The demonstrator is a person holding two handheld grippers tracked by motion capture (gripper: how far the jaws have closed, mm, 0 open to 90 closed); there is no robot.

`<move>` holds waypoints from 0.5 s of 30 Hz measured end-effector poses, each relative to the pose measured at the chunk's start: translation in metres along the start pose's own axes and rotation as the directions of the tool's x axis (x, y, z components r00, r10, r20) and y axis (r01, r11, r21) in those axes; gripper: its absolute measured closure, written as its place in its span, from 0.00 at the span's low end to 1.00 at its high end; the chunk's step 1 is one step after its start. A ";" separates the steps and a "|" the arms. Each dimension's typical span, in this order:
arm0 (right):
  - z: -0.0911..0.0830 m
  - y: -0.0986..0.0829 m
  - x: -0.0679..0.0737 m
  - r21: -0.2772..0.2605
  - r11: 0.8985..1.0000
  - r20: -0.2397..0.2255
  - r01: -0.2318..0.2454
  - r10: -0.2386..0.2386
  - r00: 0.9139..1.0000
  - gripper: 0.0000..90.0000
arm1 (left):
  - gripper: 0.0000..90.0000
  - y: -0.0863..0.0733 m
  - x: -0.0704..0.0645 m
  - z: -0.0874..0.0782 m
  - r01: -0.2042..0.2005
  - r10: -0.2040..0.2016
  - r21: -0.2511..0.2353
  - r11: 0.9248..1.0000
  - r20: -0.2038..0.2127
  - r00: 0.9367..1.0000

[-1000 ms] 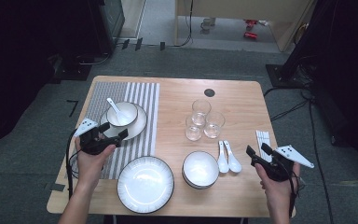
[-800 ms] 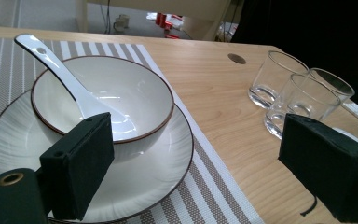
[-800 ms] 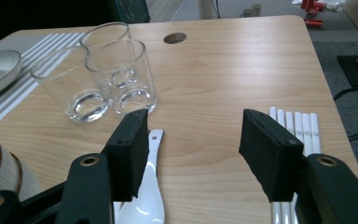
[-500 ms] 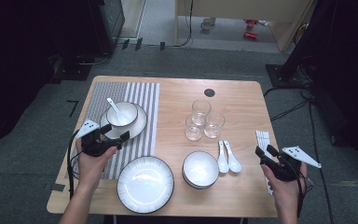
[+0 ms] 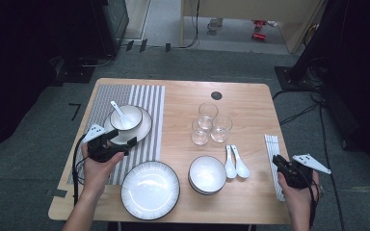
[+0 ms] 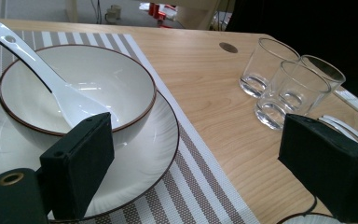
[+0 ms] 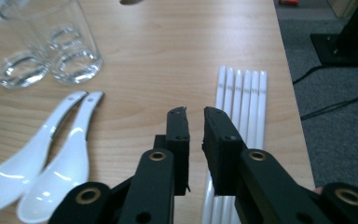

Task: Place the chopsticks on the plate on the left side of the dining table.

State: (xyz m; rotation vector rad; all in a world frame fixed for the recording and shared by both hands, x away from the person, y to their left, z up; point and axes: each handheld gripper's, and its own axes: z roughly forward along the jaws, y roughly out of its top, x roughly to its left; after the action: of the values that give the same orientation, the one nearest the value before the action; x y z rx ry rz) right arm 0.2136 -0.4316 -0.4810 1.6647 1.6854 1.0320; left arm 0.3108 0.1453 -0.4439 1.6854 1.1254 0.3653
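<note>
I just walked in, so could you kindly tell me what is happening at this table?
A person is laying a table with two hand-held tools. The left claw hangs open beside the bowl holding a spoon on its plate. The right claw, nearly closed but empty, hovers over the white chopsticks at the table's right edge.

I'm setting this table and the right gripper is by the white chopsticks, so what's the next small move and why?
Probably open the right gripper a little and lower it onto the chopsticks. Its jaws stand nearly closed with nothing between them, hovering over the near end of the sticks, which lie flat by the table edge.
</note>
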 end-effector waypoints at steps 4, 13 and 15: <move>0.008 -0.007 -0.002 0.046 0.999 0.013 0.007 -0.007 1.000 0.92 | 0.12 -0.001 0.000 0.001 0.000 0.000 0.003 1.000 0.000 1.000; 0.021 -0.016 -0.003 0.118 0.993 0.055 0.022 -0.029 0.998 0.91 | 0.12 -0.002 -0.002 0.003 -0.006 0.006 0.018 1.000 0.002 1.000; 0.022 -0.018 -0.003 0.125 0.992 0.060 0.022 -0.029 0.998 0.91 | 0.12 -0.002 -0.002 0.003 -0.011 0.011 0.020 1.000 0.002 1.000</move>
State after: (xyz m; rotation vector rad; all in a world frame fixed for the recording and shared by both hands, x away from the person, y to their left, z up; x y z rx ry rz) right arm 0.2221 -0.4306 -0.5086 1.7300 1.7569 0.8707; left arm 0.3109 0.1416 -0.4467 1.7098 1.1223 0.3596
